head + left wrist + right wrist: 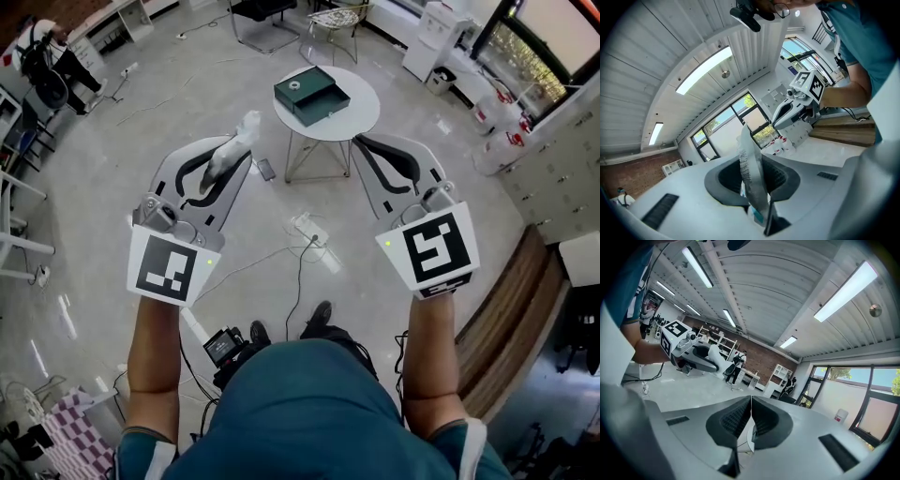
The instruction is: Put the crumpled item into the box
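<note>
Left claw (234, 150) clamped on wrapper (246, 127) (white, crumpled); right claw (361, 143) together, empty. Box (311, 94) on bench (362, 118).

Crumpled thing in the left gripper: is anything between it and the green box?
Nothing visible. The left gripper holds the crumpled item in the air, and only open space lies between it and the green box on the round table.

**Bright, even light; fisheye edges bending**

I am seeing daylight pouring through the windows (736, 121) and ceiling strip lights (843, 290) glowing, washing the floor (122, 150) with soft glare and only faint shadows. Both gripper views are warping and darkening at the corners, and the crumpled item (751, 173) is blurring close to the lens.
</note>
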A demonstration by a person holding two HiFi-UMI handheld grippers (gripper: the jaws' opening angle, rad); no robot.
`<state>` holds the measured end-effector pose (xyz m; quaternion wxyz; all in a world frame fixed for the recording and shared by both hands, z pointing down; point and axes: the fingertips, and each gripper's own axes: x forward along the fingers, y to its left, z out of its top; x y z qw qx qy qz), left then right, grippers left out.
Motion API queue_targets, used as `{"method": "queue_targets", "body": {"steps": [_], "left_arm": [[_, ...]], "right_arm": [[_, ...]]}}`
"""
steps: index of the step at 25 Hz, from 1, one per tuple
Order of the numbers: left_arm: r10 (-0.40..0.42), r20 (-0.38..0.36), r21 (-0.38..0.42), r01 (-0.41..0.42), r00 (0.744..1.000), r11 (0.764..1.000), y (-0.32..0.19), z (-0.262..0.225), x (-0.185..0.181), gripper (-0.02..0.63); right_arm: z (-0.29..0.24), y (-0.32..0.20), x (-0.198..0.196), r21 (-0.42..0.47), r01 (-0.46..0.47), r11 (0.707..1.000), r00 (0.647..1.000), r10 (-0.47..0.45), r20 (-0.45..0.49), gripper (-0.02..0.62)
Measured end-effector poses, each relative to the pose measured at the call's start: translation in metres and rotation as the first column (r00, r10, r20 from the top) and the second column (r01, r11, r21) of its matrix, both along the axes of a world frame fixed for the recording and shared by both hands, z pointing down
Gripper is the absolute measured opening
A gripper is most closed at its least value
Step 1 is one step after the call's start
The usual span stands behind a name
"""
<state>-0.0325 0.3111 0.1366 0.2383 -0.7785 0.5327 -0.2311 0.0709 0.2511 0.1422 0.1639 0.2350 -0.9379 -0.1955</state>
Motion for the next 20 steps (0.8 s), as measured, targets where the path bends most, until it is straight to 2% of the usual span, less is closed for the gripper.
{"method": "queue_targets", "body": {"steps": [6,10,16,20], "left_arm": [[-0.036,0.014,-0.006,0.036,0.999,0.999,-0.038,0.006,0.039,0.089],[-0.038,0.013,-0.009,0.038,0.999,0.999,-0.06,0.006,0.057,0.089],[0.021,0.007,-0.009,-0.021,1.0,1.0,-0.1,0.008,0.085,0.089],[0.071,-0.009,-0.022,-0.071,0.997,0.997,-0.126,0.019,0.089,0.089]], "right_arm": [[0.009,-0.043,0.036,0.008,0.048,0.999,0.999,-0.048,0.006,0.038],[0.009,-0.066,0.058,-0.012,0.028,1.0,0.999,-0.028,0.016,0.038],[0.017,-0.096,0.092,-0.024,-0.027,0.999,1.0,0.027,0.006,0.038],[0.027,-0.115,0.105,-0.026,-0.087,0.996,0.996,0.087,-0.006,0.038]]}}
